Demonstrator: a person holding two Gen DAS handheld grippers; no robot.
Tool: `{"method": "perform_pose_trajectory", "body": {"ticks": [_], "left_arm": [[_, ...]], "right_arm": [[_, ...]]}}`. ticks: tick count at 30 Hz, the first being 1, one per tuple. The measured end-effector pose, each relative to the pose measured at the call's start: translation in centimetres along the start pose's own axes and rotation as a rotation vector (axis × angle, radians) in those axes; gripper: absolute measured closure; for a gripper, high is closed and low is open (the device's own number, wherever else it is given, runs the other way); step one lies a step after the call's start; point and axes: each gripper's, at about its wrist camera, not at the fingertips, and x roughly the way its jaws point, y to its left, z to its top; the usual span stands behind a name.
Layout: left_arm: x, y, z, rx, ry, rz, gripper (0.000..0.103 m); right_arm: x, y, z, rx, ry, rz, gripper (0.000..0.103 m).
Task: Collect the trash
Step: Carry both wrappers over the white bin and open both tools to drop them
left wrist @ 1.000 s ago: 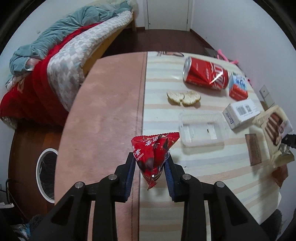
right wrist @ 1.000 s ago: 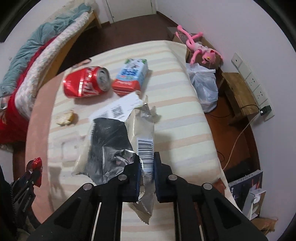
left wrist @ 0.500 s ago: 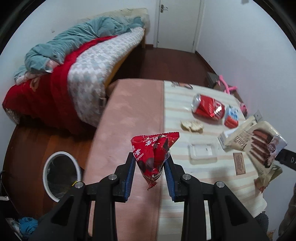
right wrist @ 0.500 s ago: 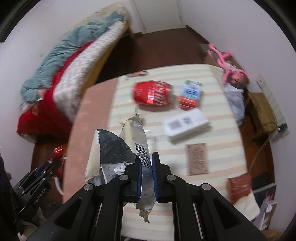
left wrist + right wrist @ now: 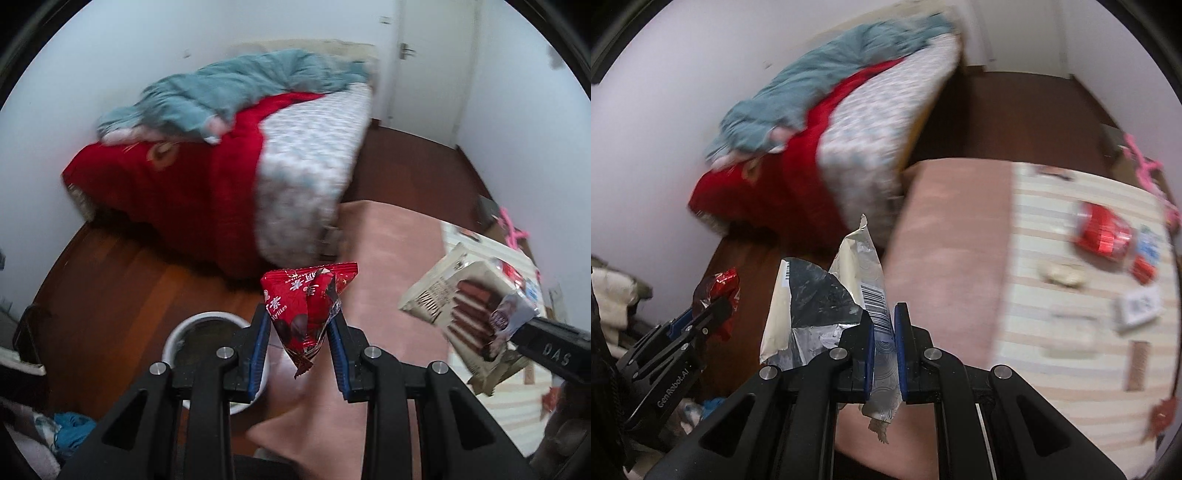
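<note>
Now both tools tilt downward near the bin (image 5: 207, 343): left tool (image 5: 299, 343) grips a red wrapper (image 5: 306, 306), right tool (image 5: 884, 354) pinches a torn biscuit packet (image 5: 827, 310).

Crumpled red snack wrapper (image 5: 308, 310) pinched upright, above the white bin's (image 5: 177, 332) rim. Torn cream-and-foil biscuit wrapper (image 5: 827, 306), barcode showing, clamped aloft beside the worktop (image 5: 945, 258) edge.

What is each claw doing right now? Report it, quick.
Left claw: shut on the red wrapper.
Right claw: shut on the silver wrapper.
</note>
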Motion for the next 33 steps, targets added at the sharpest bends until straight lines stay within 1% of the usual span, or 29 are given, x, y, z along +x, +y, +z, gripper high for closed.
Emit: {"method": "perform_pose_trajectory", "body": {"ticks": [3,5,8,10,12,13,14,17,18,19,21,22,23,25,27,29,31,32,33], "left_arm": [[1.5,4.5,0.1,-0.051,0.039,0.009,0.076],[3.2,8.0,0.0,-0.092,0.074,0.016,0.076],[6.6,12.4,-0.8,-0.147,0.157,0.003,0.076],[9.3,15.1,-1.8,-0.181,0.220,0.004,0.076],[12.2,17.5,-2.7,-0.222,0.284,-0.013,0.076],[13.0,18.1,-3.2,-0.233,0.306,-0.023,0.076],[15.0,19.2,-3.9,-0.258,0.354,-0.054,0.076],[18.7,21.2,-5.5,-0.321,0.426,-0.083,0.074],[19.6,21.5,-5.9,-0.333,0.442,-0.085,0.071],[20.8,21.9,-6.3,-0.340,0.463,-0.083,0.066],[22.5,22.5,-6.9,-0.347,0.496,-0.066,0.033],[23.0,22.7,-7.1,-0.359,0.503,-0.068,0.028],[23.3,22.9,-7.2,-0.368,0.508,-0.069,0.026],[23.8,23.5,-7.7,-0.398,0.527,-0.058,0.021],[24.0,24.1,-7.7,-0.415,0.527,-0.040,0.004],[23.5,24.7,-7.9,-0.417,0.519,-0.018,0.004],[22.9,25.0,-8.1,-0.406,0.510,0.023,0.004],[22.5,25.1,-8.3,-0.396,0.502,0.043,0.004],[22.0,25.1,-8.4,-0.388,0.493,0.060,0.004]], "right_arm": [[4.2,3.9,-0.1,-0.029,0.054,0.036,0.093],[7.9,6.6,-0.5,-0.051,0.113,0.053,0.093],[13.8,9.4,-1.6,-0.068,0.207,0.056,0.093],[17.7,10.5,-2.4,-0.066,0.272,0.047,0.093],[21.5,11.1,-3.2,-0.059,0.336,0.035,0.093],[23.1,11.2,-3.5,-0.050,0.361,0.030,0.093],[24.9,11.4,-3.9,-0.044,0.388,0.022,0.093],[29.0,11.5,-5.0,-0.028,0.452,0.006,0.093],[29.9,11.4,-5.1,-0.027,0.465,-0.002,0.093],[31.0,11.3,-5.4,-0.023,0.481,-0.008,0.093],[33.0,11.3,-5.8,-0.027,0.516,-0.024,0.093],[33.8,11.5,-5.9,-0.033,0.527,-0.030,0.092],[34.5,11.7,-5.9,-0.041,0.539,-0.034,0.090],[35.3,11.8,-6.0,-0.052,0.556,-0.037,0.079],[35.5,12.3,-6.2,-0.064,0.564,-0.031,0.050],[35.4,12.7,-6.3,-0.086,0.565,-0.029,0.039],[34.9,13.0,-6.2,-0.111,0.562,-0.031,0.034],[34.6,13.1,-6.2,-0.118,0.560,-0.027,0.028],[34.4,13.2,-6.1,-0.126,0.559,-0.025,0.019]]}}
